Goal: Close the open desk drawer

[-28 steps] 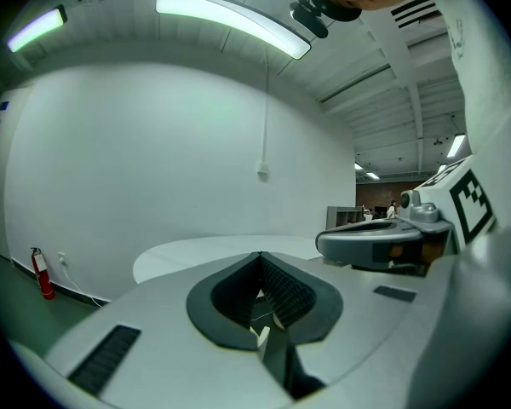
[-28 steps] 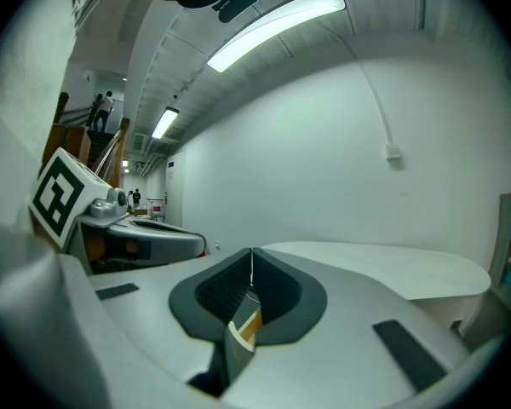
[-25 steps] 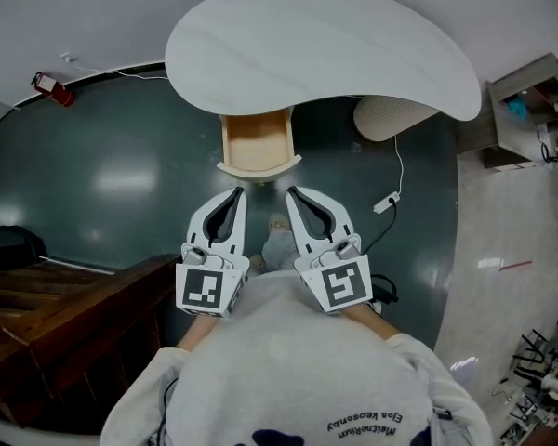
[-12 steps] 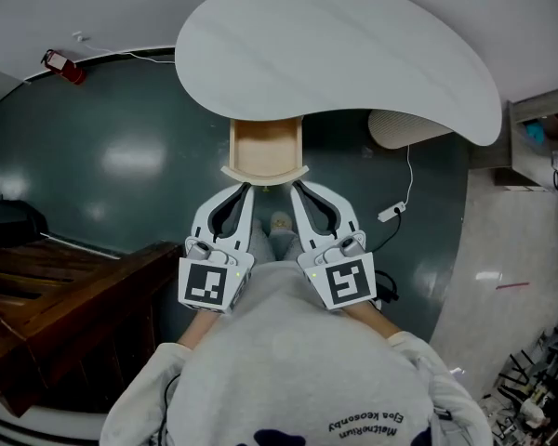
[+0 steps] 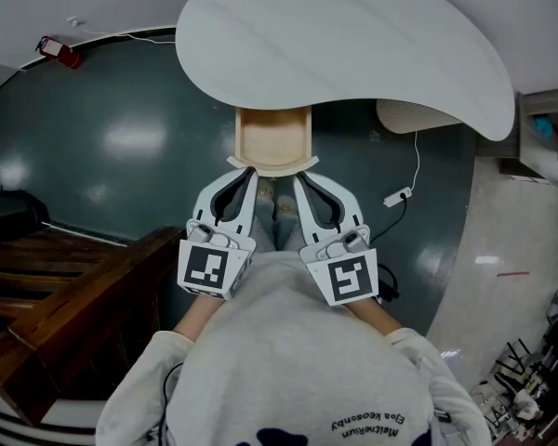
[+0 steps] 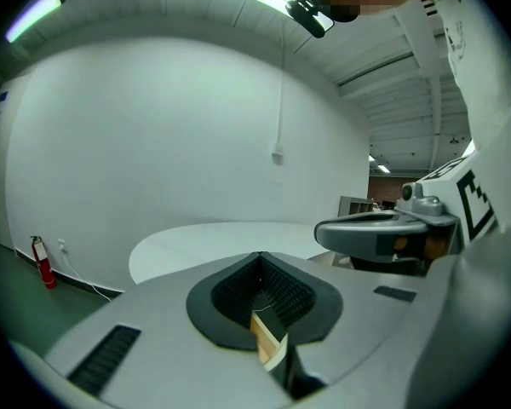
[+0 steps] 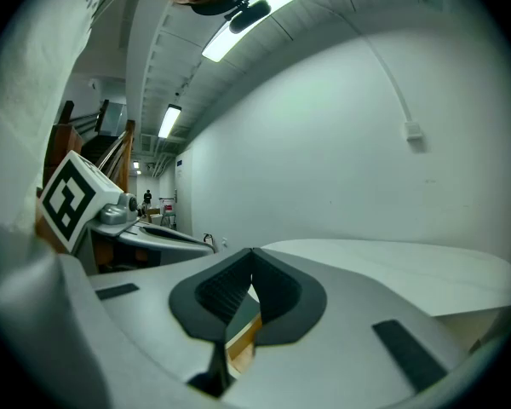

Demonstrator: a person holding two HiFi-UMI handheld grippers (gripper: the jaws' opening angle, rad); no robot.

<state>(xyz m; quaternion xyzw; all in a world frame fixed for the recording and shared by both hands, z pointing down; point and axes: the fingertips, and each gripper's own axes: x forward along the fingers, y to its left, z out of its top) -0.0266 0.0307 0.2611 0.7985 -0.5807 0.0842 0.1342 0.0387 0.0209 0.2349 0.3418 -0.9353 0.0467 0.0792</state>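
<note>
A light wooden drawer (image 5: pixel 272 137) stands pulled out from under the white kidney-shaped desk top (image 5: pixel 344 45). Its curved front lip (image 5: pixel 272 166) faces me. My left gripper (image 5: pixel 250 171) is shut and empty, its tip at the left end of that lip. The right gripper (image 5: pixel 296 178) is shut too, with its tip just under the right end. In the left gripper view the jaws (image 6: pixel 260 256) meet, with a strip of drawer wood (image 6: pixel 266 345) below them. The right gripper view shows its jaws (image 7: pixel 252 251) closed over the wood (image 7: pixel 243 335).
A dark wooden cabinet (image 5: pixel 65 286) stands close on the left. A red fire extinguisher (image 5: pixel 56 52) sits by the far wall. A white cable with a plug (image 5: pixel 397 196) lies on the green floor at the right, near a beige rounded bin (image 5: pixel 418 117).
Both grippers have moved forward together, from a little short of the drawer front to its lip. Their jaws have stayed shut.
</note>
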